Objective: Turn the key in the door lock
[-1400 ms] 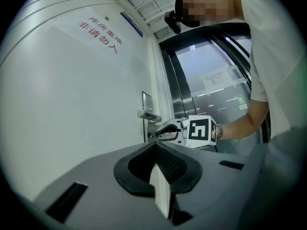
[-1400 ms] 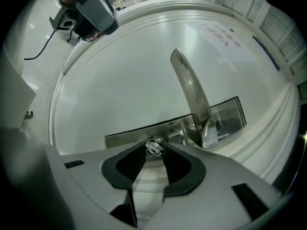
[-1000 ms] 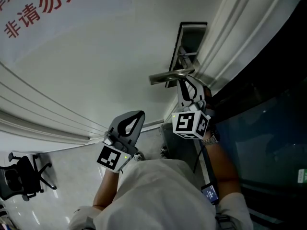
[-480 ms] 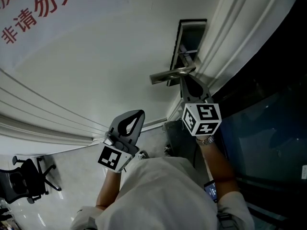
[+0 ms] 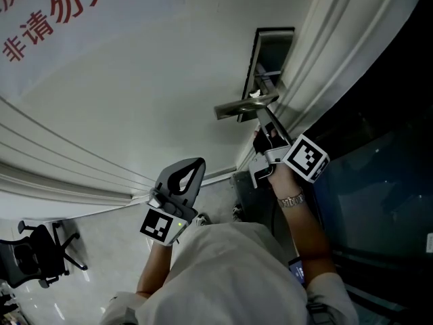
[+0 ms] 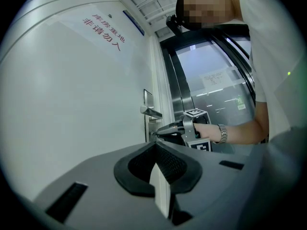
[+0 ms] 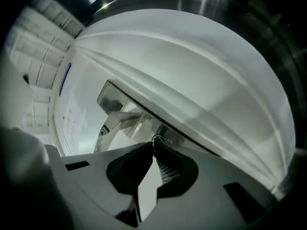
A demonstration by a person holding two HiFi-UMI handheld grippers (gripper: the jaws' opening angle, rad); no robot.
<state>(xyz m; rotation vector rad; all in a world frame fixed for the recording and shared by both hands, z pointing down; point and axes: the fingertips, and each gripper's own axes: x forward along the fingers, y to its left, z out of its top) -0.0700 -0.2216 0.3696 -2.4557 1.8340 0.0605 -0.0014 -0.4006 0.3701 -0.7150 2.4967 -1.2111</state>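
Rolled over, right hand-held gripper (image 5: 264,122) just closed on the key (image 7: 156,139) at the white door (image 5: 135,93); left hand-held gripper (image 5: 191,168) closed, empty.

Brushed-metal door handle (image 5: 243,105), smooth matt door (image 5: 135,100)

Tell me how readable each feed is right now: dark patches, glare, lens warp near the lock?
Head view: dim, the dark glass panel at right nearly black, but the silver lever door handle is sharp. Left gripper view: heavy fisheye bending, black corners. Right gripper view: tilted and warped, metal lock plate soft, small dark key at the grey right gripper tips barely resolved.
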